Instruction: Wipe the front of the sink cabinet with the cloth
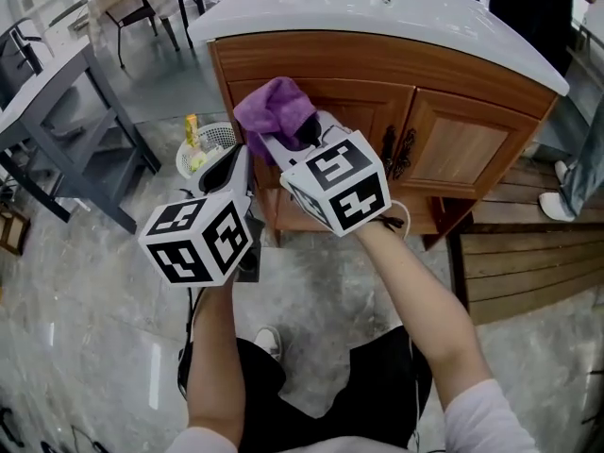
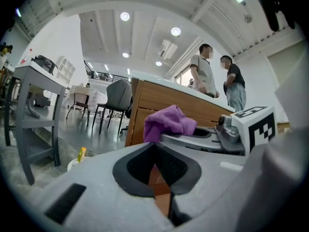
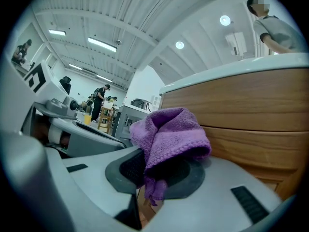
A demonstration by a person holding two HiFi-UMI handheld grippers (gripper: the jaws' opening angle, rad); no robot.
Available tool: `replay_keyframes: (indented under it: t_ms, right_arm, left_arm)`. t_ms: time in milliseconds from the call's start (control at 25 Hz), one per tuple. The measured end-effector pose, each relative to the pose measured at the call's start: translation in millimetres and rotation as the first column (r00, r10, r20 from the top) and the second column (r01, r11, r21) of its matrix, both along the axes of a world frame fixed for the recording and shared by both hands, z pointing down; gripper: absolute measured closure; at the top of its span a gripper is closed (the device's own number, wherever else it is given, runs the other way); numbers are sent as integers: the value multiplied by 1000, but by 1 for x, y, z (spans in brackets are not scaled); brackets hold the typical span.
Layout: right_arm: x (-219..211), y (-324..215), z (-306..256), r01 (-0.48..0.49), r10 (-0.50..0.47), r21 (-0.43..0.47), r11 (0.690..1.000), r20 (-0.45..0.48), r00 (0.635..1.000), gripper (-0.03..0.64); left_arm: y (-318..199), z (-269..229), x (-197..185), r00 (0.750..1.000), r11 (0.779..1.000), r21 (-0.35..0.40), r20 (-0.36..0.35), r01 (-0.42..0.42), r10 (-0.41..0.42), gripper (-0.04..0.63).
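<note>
Glossy marbled floor [image 1: 94,347] all round, and the sink cabinet [image 1: 453,149] stands on it on short legs. To its left a white basket [image 1: 212,144] sits by a grey table [image 1: 57,92]; wooden boards [image 1: 528,272] lie on the right.

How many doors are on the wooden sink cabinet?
2. The right door is in plain sight; the left door is partly hidden behind the purple cloth. Others may be hidden.

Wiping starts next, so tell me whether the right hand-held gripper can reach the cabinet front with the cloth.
Probably yes: the right hand-held gripper holds the cloth right by the cabinet front, nothing between them.
</note>
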State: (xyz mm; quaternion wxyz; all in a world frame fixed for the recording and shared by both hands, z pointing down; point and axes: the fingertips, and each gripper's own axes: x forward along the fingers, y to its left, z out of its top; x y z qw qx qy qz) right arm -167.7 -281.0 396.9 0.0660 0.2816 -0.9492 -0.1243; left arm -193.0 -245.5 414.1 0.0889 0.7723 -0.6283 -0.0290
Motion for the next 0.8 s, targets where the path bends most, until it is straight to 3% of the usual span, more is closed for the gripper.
replay_keyframes:
  t_ms: [480, 800]
  right_arm:
    - [71, -9, -4, -118, 118, 6, 993, 18, 993, 549]
    - [121, -10, -9, -206, 206, 14, 978, 33, 978, 549]
  left_arm:
    - [-22, -2, 63, 986, 986, 33, -18, -165, 166, 591]
    - [-32, -4, 109, 962, 961, 58, -29, -271, 273, 591]
